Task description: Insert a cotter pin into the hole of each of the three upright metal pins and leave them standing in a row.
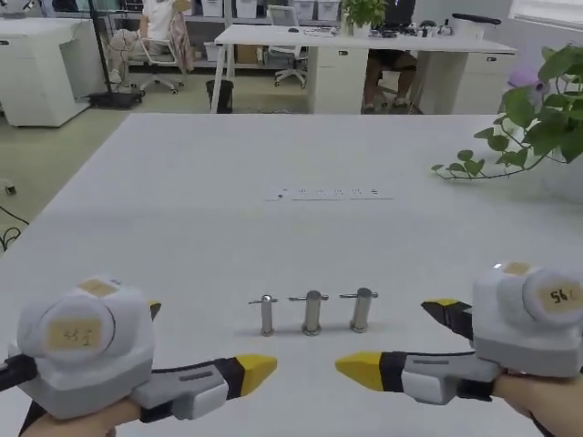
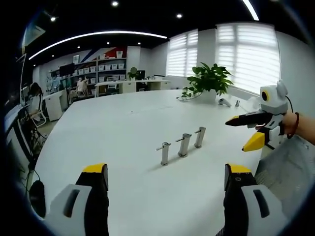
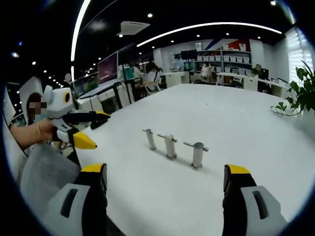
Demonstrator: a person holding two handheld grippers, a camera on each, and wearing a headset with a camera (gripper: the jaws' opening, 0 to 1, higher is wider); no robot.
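Note:
Three upright metal pins stand in a row on the white table [image 1: 182, 228]: the left pin [image 1: 267, 315], the middle pin [image 1: 312, 312] and the right pin [image 1: 362, 309]. Each has a thin cotter pin sticking out sideways near its top. My left gripper [image 1: 205, 339] is open at the near left, its jaws empty. At the near right my right gripper [image 1: 393, 337] is open too and holds nothing. The two point at each other in front of the row. The left gripper view has the pins [image 2: 184, 145] ahead of the left gripper [image 2: 166, 172], and the right gripper view has the pins [image 3: 170, 146] ahead of the right gripper [image 3: 165, 169].
A leafy plant [image 1: 537, 118] hangs over the table's far right edge. A faint line of small marks or parts [image 1: 332, 193] lies mid-table beyond the pins. Desks, chairs and a seated person [image 1: 159, 27] are past the far edge.

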